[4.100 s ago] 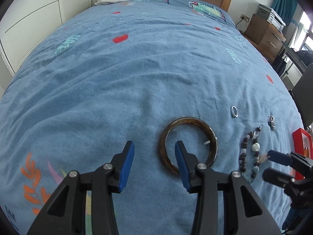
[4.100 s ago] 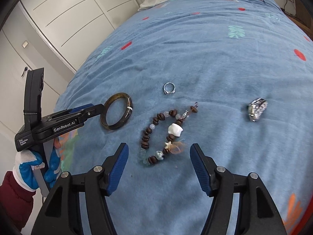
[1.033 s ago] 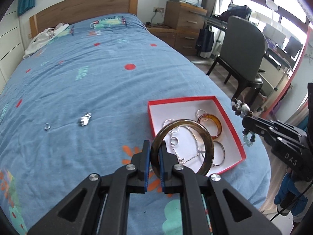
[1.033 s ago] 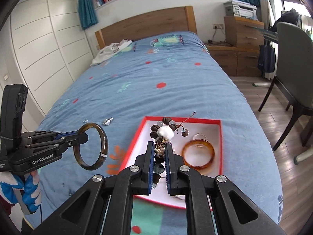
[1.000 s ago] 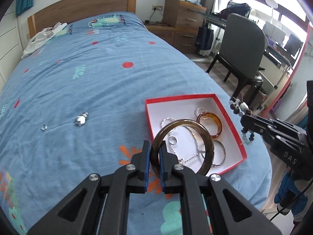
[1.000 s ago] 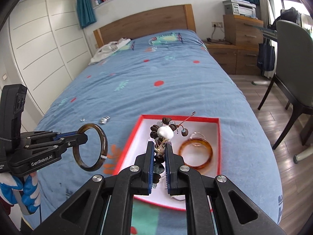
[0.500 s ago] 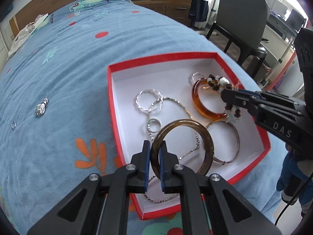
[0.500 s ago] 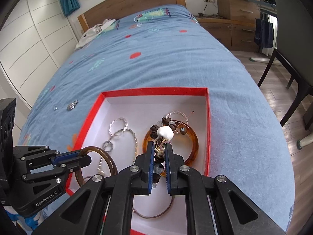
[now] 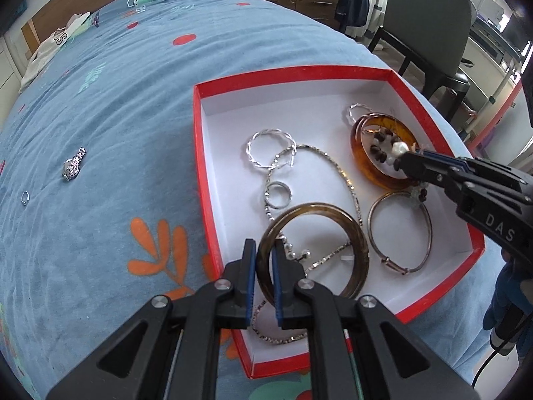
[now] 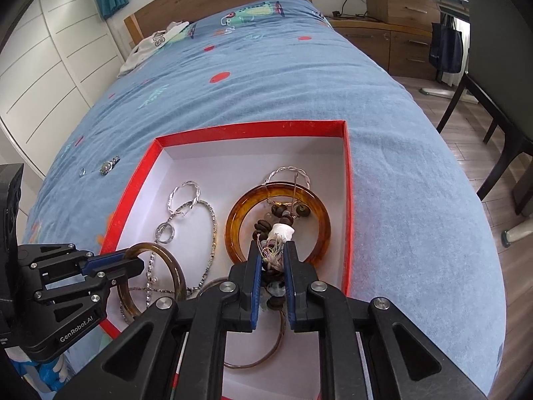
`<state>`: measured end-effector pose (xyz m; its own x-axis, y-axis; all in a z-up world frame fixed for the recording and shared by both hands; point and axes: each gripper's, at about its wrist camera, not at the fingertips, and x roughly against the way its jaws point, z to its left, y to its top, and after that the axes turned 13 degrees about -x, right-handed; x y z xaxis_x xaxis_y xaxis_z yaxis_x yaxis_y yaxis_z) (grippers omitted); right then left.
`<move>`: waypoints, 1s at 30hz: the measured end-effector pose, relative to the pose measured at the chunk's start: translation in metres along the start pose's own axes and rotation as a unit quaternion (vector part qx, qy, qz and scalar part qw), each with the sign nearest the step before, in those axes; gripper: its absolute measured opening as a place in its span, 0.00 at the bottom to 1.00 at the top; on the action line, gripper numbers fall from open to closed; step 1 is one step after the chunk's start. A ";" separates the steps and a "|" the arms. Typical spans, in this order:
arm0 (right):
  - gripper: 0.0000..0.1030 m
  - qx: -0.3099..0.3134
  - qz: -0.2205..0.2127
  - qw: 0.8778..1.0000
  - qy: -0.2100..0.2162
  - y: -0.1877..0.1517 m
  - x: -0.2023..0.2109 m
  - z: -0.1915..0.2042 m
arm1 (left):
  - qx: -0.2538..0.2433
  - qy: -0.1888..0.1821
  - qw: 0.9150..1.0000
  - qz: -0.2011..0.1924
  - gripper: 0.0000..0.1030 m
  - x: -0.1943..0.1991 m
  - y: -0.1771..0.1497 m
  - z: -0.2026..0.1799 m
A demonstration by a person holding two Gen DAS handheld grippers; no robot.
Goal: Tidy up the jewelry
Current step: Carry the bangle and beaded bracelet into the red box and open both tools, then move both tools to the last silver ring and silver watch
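At the near edge of the red box, a dark brown bangle is clamped in the left claw and held over the box floor, above a silver chain. At about 3 o'clock from it, a beaded bracelet is gripped in the right claw, dangling inside an amber bangle already lying in the box. Several silver rings and a thin bangle are already stored. Both held pieces are judged ready for release. Farther out, at 10 o'clock on the bed, 2 items are left: a small watch and a ring.
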<state>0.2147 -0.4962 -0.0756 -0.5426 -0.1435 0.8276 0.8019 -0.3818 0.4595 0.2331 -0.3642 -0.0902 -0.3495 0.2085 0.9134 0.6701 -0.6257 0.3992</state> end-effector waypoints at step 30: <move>0.40 0.032 -0.091 0.995 0.017 -0.045 0.153 0.090 | 0.037 0.036 0.994 -0.096 0.33 0.170 -0.085 0.051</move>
<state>0.1181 -0.4183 0.0591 -0.6870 -0.1091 0.7184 0.7038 -0.3460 0.6205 0.1501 -0.2377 0.0349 -0.5201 0.2635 0.8124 0.6314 -0.5220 0.5735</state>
